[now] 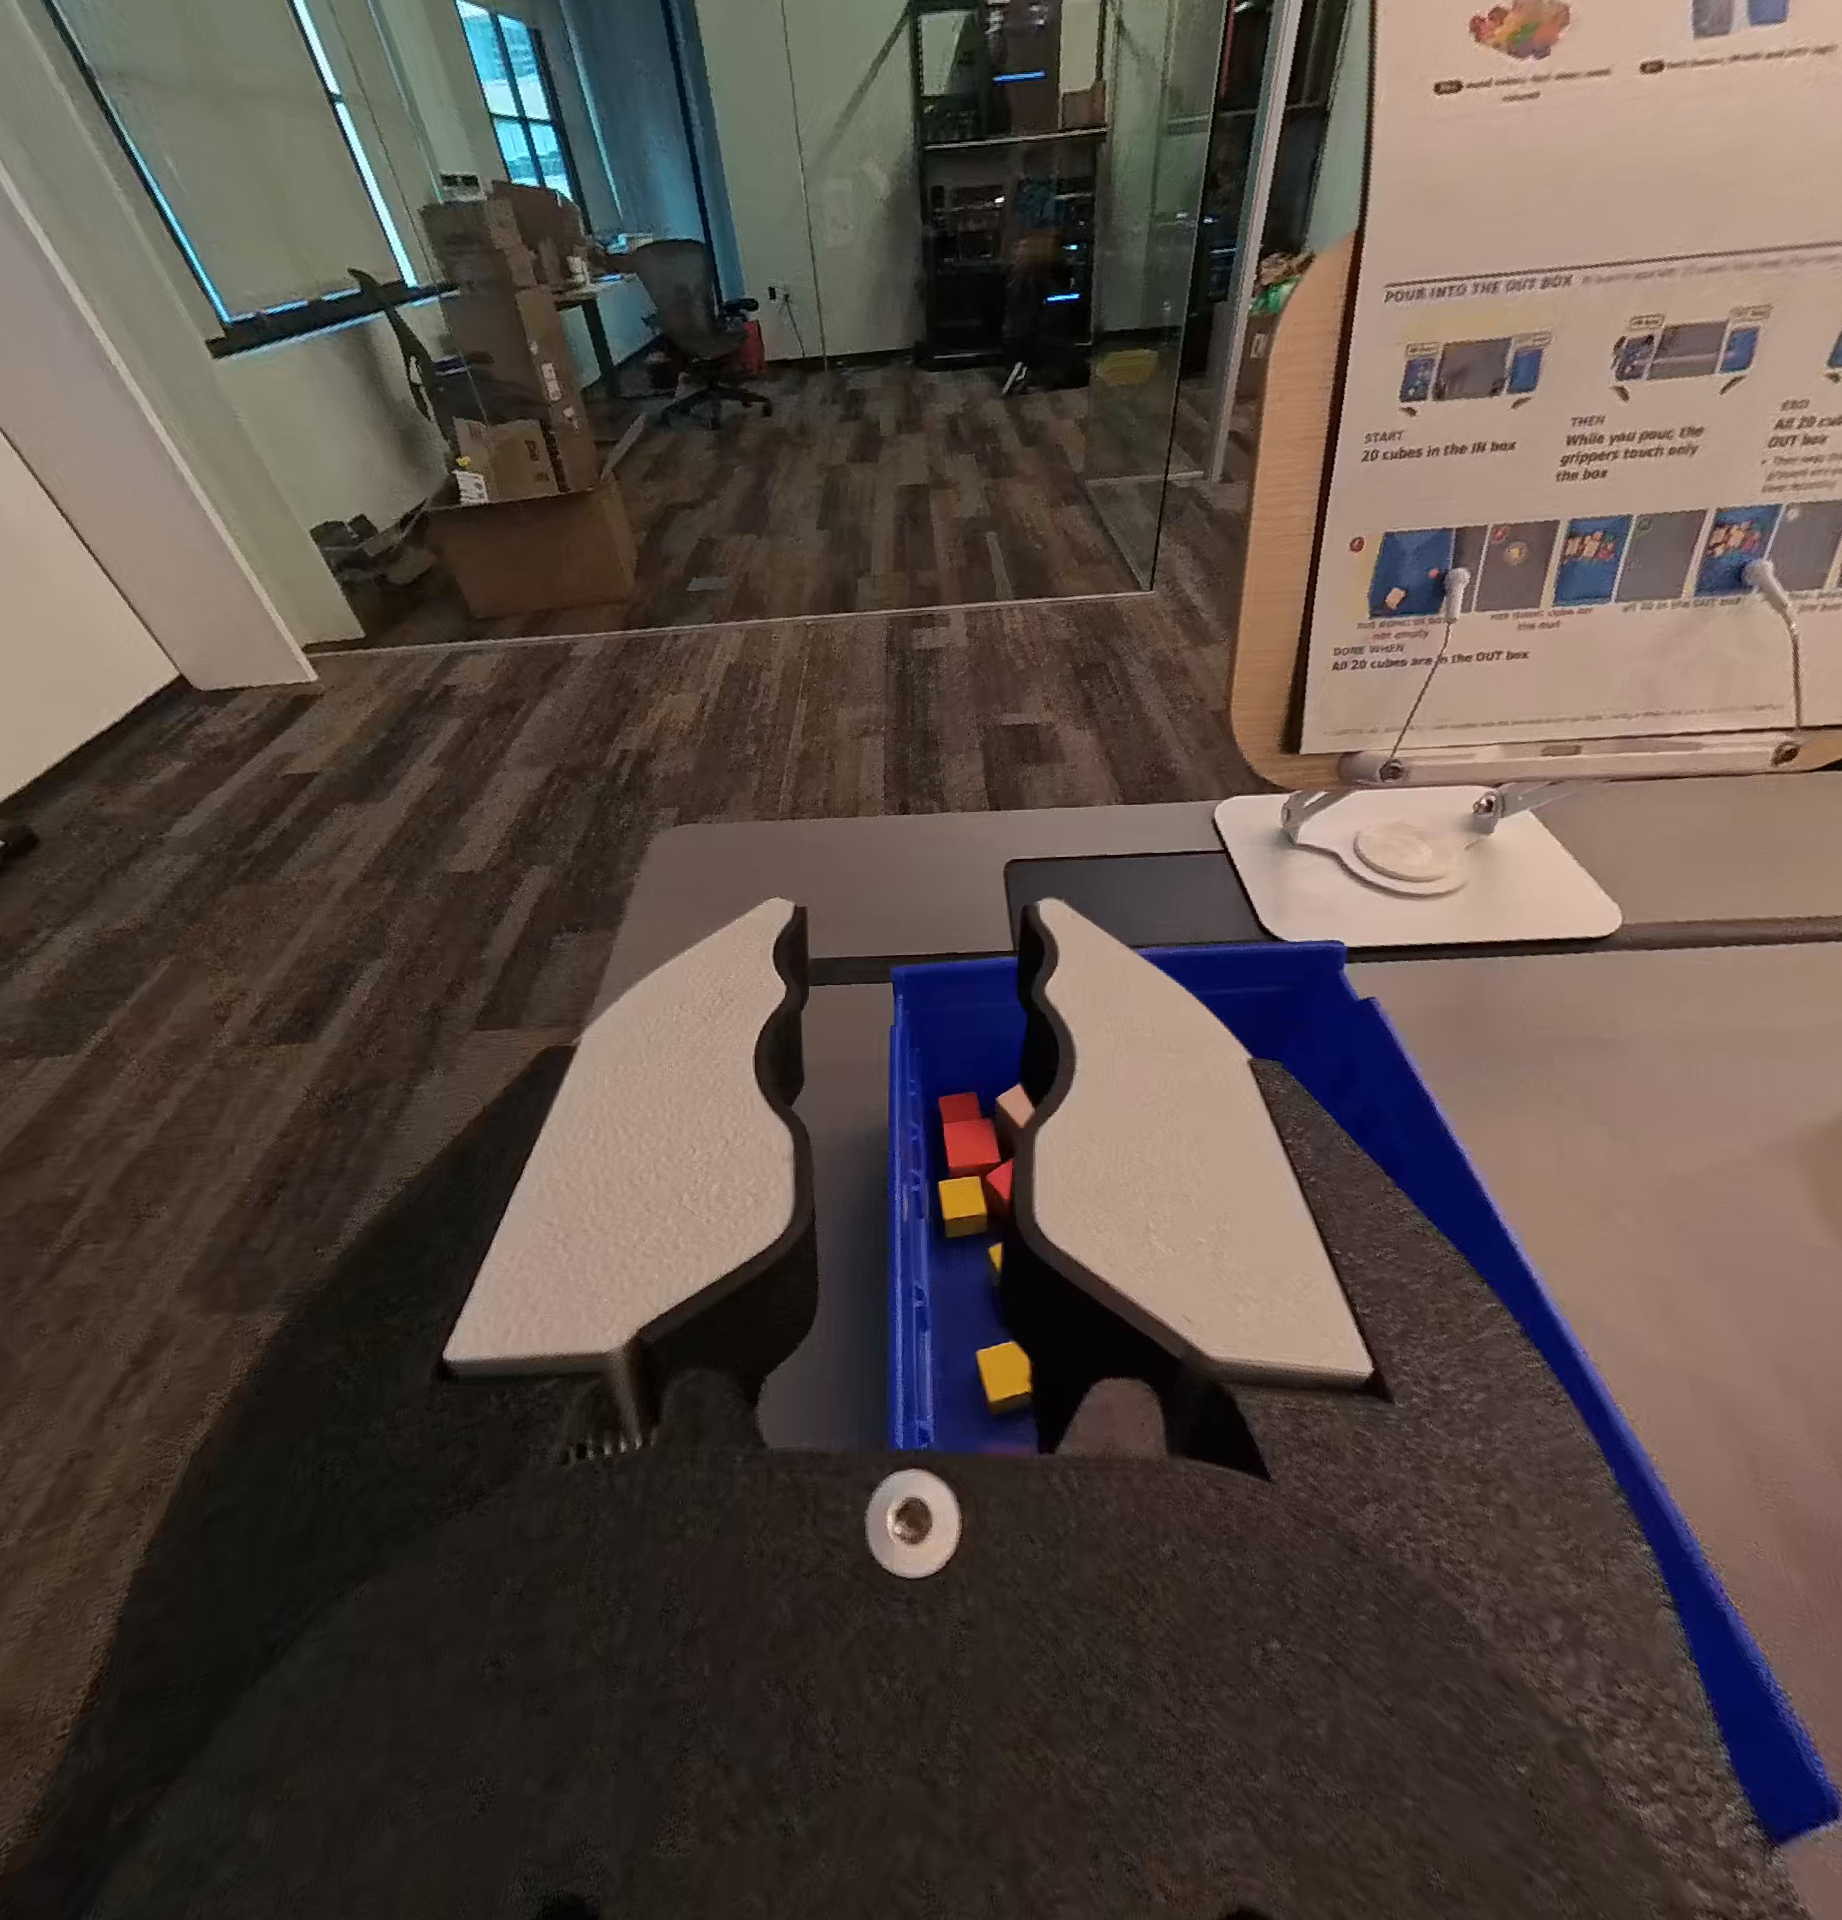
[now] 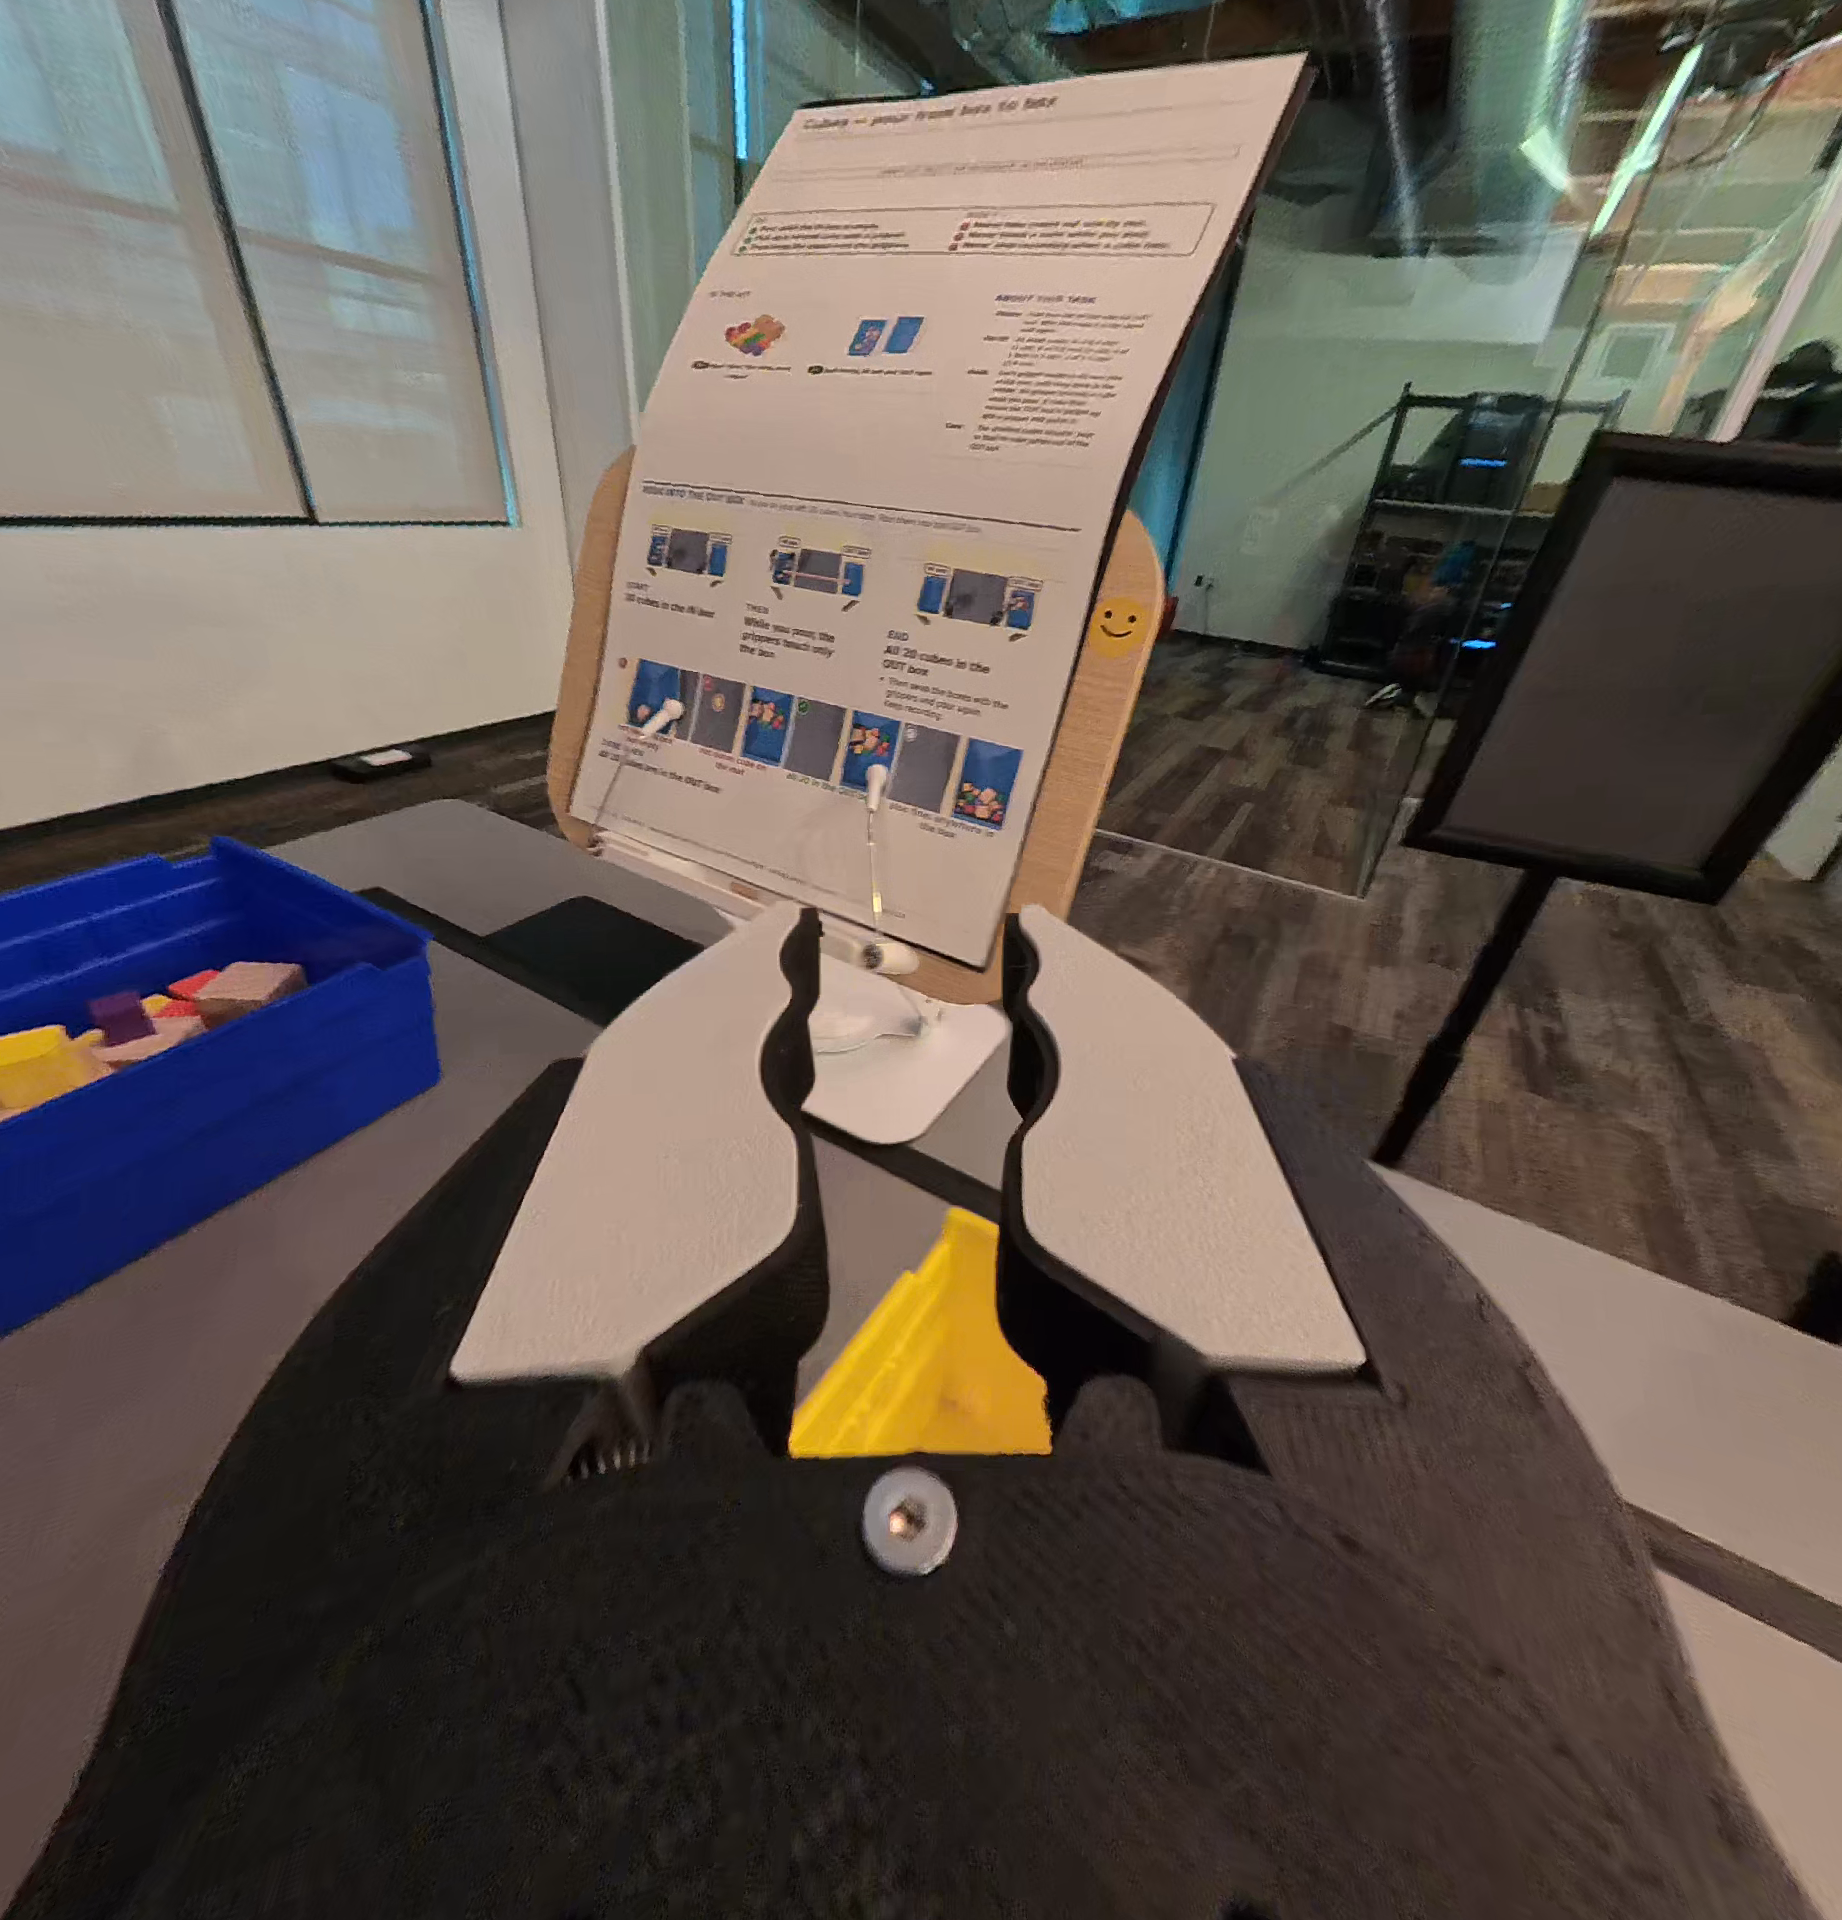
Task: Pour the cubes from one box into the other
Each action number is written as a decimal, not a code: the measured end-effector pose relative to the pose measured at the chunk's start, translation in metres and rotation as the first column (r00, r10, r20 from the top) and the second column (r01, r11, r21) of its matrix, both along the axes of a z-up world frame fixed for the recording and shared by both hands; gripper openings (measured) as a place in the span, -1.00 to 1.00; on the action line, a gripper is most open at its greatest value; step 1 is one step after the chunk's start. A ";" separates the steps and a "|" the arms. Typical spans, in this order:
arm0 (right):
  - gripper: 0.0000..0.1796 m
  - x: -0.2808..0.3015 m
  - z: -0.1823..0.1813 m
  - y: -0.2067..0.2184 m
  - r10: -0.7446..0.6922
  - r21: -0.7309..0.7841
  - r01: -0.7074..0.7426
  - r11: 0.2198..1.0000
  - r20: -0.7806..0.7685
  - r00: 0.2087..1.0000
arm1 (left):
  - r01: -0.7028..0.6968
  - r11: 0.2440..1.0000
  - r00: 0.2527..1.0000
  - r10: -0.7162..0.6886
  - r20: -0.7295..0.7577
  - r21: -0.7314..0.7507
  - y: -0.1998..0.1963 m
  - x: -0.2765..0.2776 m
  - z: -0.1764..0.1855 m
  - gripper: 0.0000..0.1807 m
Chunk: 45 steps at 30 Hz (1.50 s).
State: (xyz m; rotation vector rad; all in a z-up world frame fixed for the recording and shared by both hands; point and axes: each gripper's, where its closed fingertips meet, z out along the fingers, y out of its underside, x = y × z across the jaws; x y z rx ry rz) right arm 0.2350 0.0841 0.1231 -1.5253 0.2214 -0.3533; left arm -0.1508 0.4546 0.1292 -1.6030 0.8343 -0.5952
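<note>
A blue box (image 1: 1301, 997) stands on the grey table (image 1: 1644, 1143) and holds several red, yellow and tan cubes (image 1: 967, 1143). My left gripper (image 1: 912, 925) is open and straddles the box's left wall: the left finger is outside and the right finger is over the cubes. In the right wrist view the blue box (image 2: 200, 1101) with its cubes (image 2: 117, 1029) sits at the left. My right gripper (image 2: 914, 925) is open over the table. A corner of a yellow box (image 2: 927, 1361) shows between its fingers, close to the right one; the rest of it is hidden.
An instruction sheet on a wooden stand (image 2: 875, 520) rises at the table's far edge on a white base plate (image 1: 1416, 883). A dark mat (image 1: 1104, 894) lies behind the blue box. A black sign on a pole (image 2: 1675, 665) stands on the floor to the right.
</note>
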 end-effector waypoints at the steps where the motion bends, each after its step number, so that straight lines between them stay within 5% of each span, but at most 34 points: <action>1: -0.62 -0.002 -0.001 0.002 0.023 0.004 -0.023 1.000 -0.024 0.999 | 0.007 1.000 1.000 -0.007 0.010 -0.009 0.000 0.001 0.000 -0.58; 17: -0.68 -0.009 0.022 -0.013 0.035 0.093 -0.033 0.995 -0.020 0.999 | -0.002 1.000 1.000 0.001 0.003 0.016 -0.005 0.008 0.005 -0.60; 45: -0.69 -0.008 0.017 -0.011 0.013 0.040 -0.013 0.999 -0.005 1.000 | 0.000 1.000 1.000 0.000 -0.020 0.011 -0.006 0.009 0.001 -0.61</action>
